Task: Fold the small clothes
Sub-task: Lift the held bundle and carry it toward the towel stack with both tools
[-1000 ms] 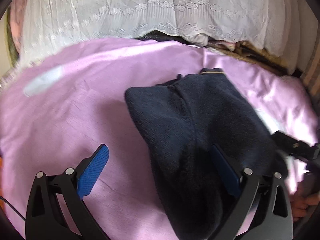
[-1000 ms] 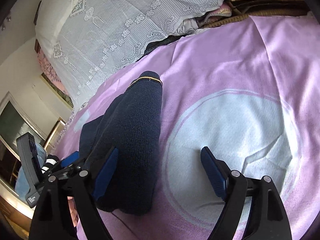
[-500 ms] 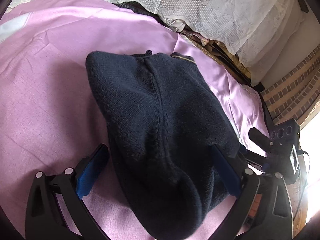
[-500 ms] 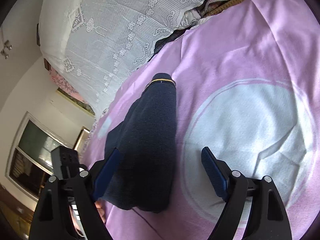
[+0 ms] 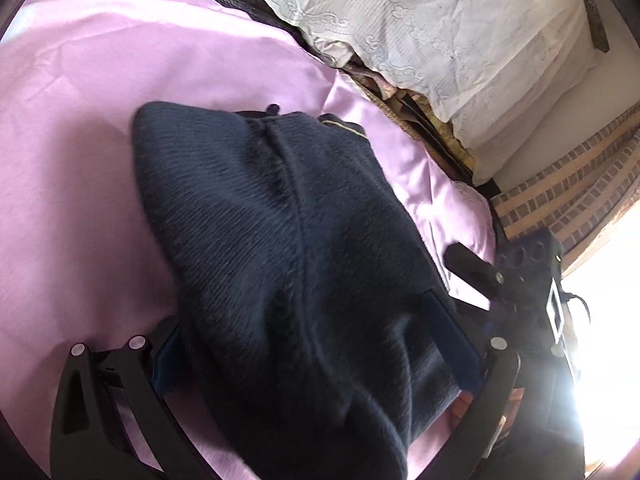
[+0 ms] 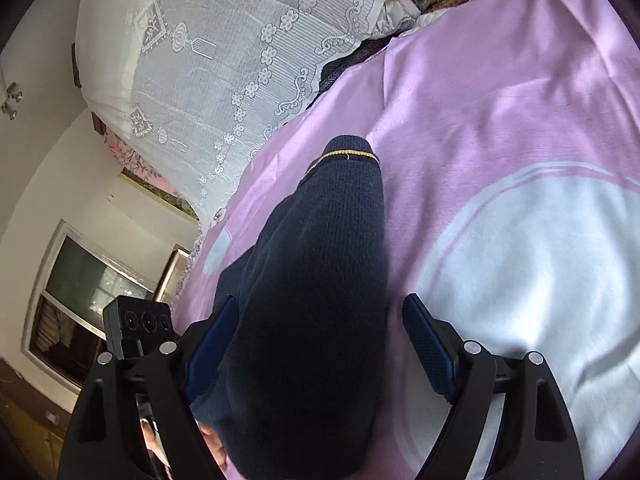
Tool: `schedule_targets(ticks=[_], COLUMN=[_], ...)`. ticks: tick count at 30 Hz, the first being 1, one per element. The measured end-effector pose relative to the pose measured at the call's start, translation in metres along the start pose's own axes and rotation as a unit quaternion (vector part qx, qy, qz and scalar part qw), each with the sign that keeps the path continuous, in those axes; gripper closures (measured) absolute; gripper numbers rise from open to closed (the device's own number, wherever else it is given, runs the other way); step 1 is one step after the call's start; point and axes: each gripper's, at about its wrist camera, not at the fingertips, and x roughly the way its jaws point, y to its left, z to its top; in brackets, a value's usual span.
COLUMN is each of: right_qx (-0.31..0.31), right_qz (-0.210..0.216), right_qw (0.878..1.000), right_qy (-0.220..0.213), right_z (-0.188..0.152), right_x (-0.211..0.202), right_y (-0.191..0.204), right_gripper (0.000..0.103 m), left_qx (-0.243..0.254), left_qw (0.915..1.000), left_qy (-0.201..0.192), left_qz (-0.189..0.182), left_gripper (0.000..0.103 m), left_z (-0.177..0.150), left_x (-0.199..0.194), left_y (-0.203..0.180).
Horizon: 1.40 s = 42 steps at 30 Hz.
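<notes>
Navy knit garment [image 5: 280, 248] lies folded on pink bedsheet [image 5: 80, 160]. Left claw [image 5: 316, 344] and right claw [image 6: 320, 344] both spread wide, straddling it, not pinching.

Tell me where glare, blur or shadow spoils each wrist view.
Left wrist view: window glare blows out the lower right corner, and the dark sweater looks smeared near the lens. Right wrist view: even light and sharper knit, but the sweater's near end sinks into black shadow; fisheye bends the lace cover and pink sheet.
</notes>
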Motion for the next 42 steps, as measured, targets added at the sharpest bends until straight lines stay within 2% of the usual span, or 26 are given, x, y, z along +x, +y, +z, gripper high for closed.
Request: schedule_targets(ticks=[7,10,13,17,21,25,33,42], right_qx=[-0.040,-0.043,-0.059,-0.061,-0.050,-0.053,-0.080,-0.146], right_qz=[-0.018,-0.023,-0.045,-0.044,-0.027,-0.029,-0.054,-0.086], right_qw=[0.999,0.999,0.997,0.997,0.998,0.998,0.995,0.985], right_qy=[0.023,0.015,0.007,0.008,0.019,0.019,0.000,-0.044], right_z=[0.016,0.013,0.007,0.005,0.006,0.005,0.000,-0.013], right_x=[0.037,0.034,0.032,0.031,0.031,0.031,0.026,0.008], right_y=[0.007,0.006,0.012,0.011,0.005,0.007,0.018,0.045], right_gripper=[0.021,0.033,0.041,0.040,0.037,0.037,0.045,0.049], left_qx=[0.004,0.007,0.013,0.015,0.006,0.006,0.026,0.075], left_qw=[1.0000,0.9999,0.9998,0.9997,0.9999,0.9999,0.9987,0.9935], left_qy=[-0.002,-0.006,-0.009,-0.012,-0.005,-0.007,-0.032,-0.063], left_qz=[0.002,0.008,0.011,0.017,0.009,0.007,0.031,0.057], left_gripper=[0.004,0.005,0.016,0.022,0.018,0.019,0.042,0.052], left_z=[0.006,0.005,0.004,0.004,0.004,0.003,0.000,-0.007], left_x=[0.007,0.008,0.006,0.005,0.006,0.006,-0.002,-0.018], left_y=[-0.001,-0.004,-0.006,-0.005,0.001,0.001,-0.006,-0.026])
